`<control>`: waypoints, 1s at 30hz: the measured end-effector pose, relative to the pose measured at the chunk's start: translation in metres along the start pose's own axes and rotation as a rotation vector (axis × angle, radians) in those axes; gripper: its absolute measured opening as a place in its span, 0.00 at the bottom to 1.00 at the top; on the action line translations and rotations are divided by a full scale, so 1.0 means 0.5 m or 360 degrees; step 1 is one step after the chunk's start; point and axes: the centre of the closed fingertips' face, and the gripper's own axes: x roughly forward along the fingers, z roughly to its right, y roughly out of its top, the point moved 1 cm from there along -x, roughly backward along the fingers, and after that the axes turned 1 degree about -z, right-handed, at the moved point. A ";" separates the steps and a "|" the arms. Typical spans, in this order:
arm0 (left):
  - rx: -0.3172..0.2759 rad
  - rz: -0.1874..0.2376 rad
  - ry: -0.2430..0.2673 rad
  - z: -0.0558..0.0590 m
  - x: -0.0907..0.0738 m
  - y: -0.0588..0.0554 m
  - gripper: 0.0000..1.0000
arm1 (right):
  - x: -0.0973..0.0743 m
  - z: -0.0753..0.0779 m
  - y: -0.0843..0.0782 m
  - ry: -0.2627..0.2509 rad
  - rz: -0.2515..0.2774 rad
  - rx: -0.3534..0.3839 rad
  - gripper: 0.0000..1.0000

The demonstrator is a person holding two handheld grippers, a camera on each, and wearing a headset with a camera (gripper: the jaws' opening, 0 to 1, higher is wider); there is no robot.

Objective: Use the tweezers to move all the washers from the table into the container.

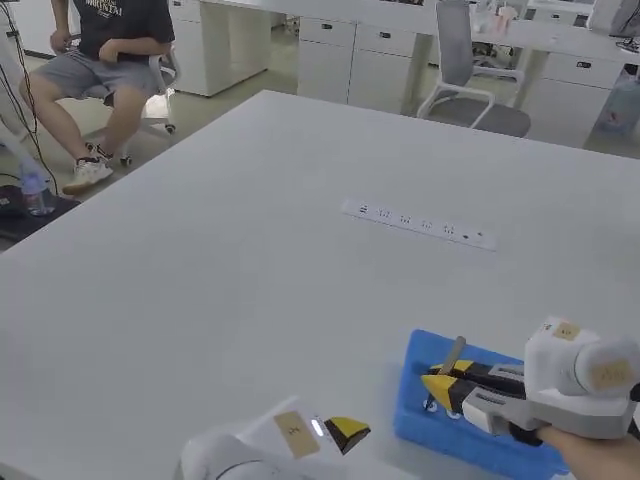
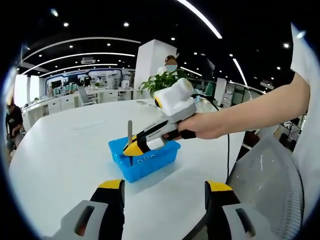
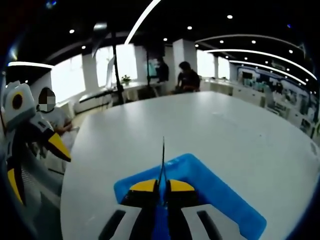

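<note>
A blue container [image 1: 472, 448] sits on the white table [image 1: 200, 290] near its front edge. My right gripper [image 1: 432, 385] hovers over it, shut on thin metal tweezers [image 1: 453, 355] that stick up past the yellow jaws. In the right gripper view the tweezers [image 3: 162, 157] rise from the gripper [image 3: 162, 189] above the container [image 3: 222, 197]. The left gripper view has the container [image 2: 150, 169], tweezers [image 2: 129, 131] and right gripper [image 2: 131, 148] ahead; pale specks inside are too small to tell. My left gripper [image 2: 165, 200] stands open and holds nothing, just left of the container [image 1: 348, 432].
A white power strip [image 1: 418, 223] is set into the table beyond the container. A person sits on a chair [image 1: 100, 60] at the far left, with a bottle [image 1: 35, 190] on the floor. An office chair [image 1: 470, 90] and desks stand behind.
</note>
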 end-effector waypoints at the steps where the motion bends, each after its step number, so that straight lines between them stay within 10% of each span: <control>1: -0.0022 0.0005 -0.0007 0.001 -0.002 0.002 0.64 | -0.001 0.001 0.000 0.0002 0.0011 0.0025 0.04; 21: -0.0222 0.0207 -0.0214 0.018 -0.033 0.085 0.50 | -0.115 -0.049 0.071 0.0013 0.0180 -0.0147 0.04; 30: -0.0175 0.0266 -0.0302 0.031 -0.049 0.139 0.38 | -0.173 -0.103 0.047 0.0181 0.0162 -0.0101 0.04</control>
